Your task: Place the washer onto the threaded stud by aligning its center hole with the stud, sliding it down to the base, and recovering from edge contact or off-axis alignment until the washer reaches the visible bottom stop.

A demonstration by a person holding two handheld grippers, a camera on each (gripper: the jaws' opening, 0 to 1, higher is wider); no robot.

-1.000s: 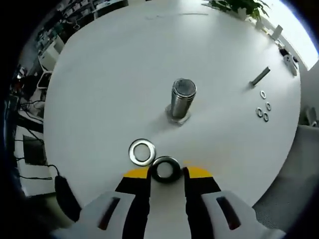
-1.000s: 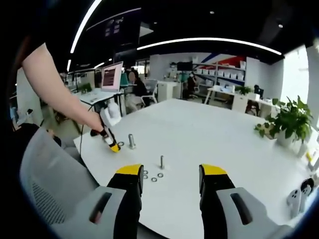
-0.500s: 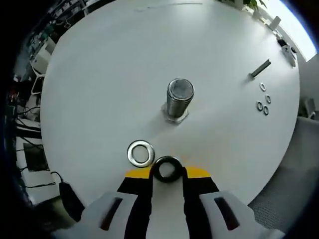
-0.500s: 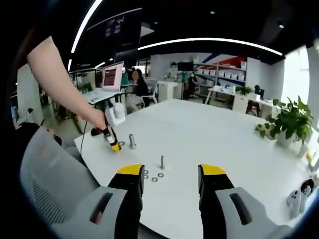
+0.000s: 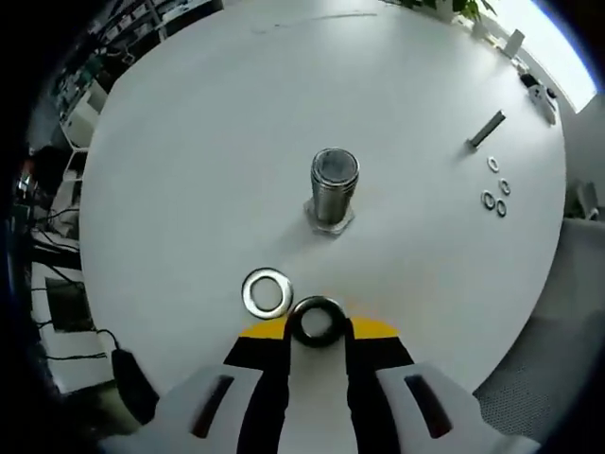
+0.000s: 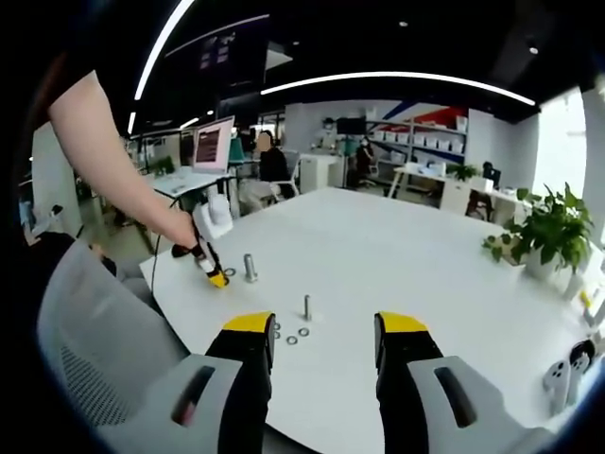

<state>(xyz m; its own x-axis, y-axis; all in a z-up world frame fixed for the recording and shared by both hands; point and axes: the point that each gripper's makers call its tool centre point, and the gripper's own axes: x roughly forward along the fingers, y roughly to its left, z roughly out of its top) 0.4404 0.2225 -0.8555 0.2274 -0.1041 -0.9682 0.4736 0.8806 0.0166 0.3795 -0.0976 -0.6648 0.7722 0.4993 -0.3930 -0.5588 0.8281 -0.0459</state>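
Note:
In the left gripper view my left gripper [image 5: 317, 327] is shut on a dark steel washer [image 5: 316, 320], held flat between the yellow-tipped jaws above the white table [image 5: 208, 151]. A second, bright washer [image 5: 267, 291] lies on the table just left of it. Ahead stands the thick threaded stud [image 5: 333, 186] on its hex base, apart from the held washer. In the right gripper view my right gripper [image 6: 319, 339] is open and bare, held above the near table edge. Far left there, the left gripper [image 6: 212, 270] hangs beside the stud [image 6: 250, 268].
A thin bolt [image 5: 488, 129] with several small washers [image 5: 495, 194] lies at the right in the left gripper view; the same bolt [image 6: 307, 307] stands upright in the right gripper view. A grey chair [image 6: 90, 331] sits at the left, a potted plant [image 6: 544, 232] at the right.
The left gripper view has shifted slightly, so the stud sits a little higher and farther; the washer stays gripped. The right gripper has barely moved.

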